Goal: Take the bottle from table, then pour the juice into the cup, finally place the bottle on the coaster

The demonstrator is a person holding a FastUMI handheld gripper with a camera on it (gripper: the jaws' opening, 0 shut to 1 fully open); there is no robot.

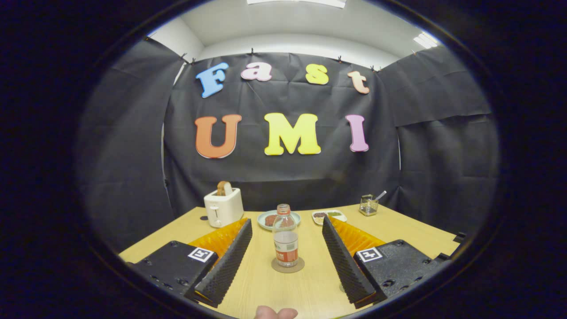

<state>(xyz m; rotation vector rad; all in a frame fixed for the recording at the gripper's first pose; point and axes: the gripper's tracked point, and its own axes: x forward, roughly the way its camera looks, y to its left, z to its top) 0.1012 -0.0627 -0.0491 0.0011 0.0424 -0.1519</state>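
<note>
On the wooden table: a booth scene is seen along the gripper's two fingers, with dark cloth hung behind and to both sides.
Table (398, 230): a light wood top is shown, reaching from the fingers to the far cloth wall.
Gripper (287, 226): the fingers are held wide apart, one on each side of the bottle; nothing is touched by either finger.
Bottle (285, 241): a clear plastic bottle is stood upright between the fingers, just ahead of their bases. A dark cap and a red-and-white label band are seen; the level of juice inside cannot be told.
Coaster (288, 266): a round, tan disc is laid flat on the table, and the bottle is stood on it, near its middle.
Plate (266, 219): a pale round plate is set just beyond the bottle, a little to the left, with something dark red on it.
Tray (330, 216): a small white dish is placed far and right of the bottle, with dark and green items in it that are too small to name.
Toaster (223, 207): a white toaster is stood far left, with a slice of bread raised from its slot.
Wire basket (368, 205): a small mesh holder is set far right, with a thin utensil leaned in it.
Fingertip (275, 313): part of a person's finger is seen at the near edge, below the bottle.
</note>
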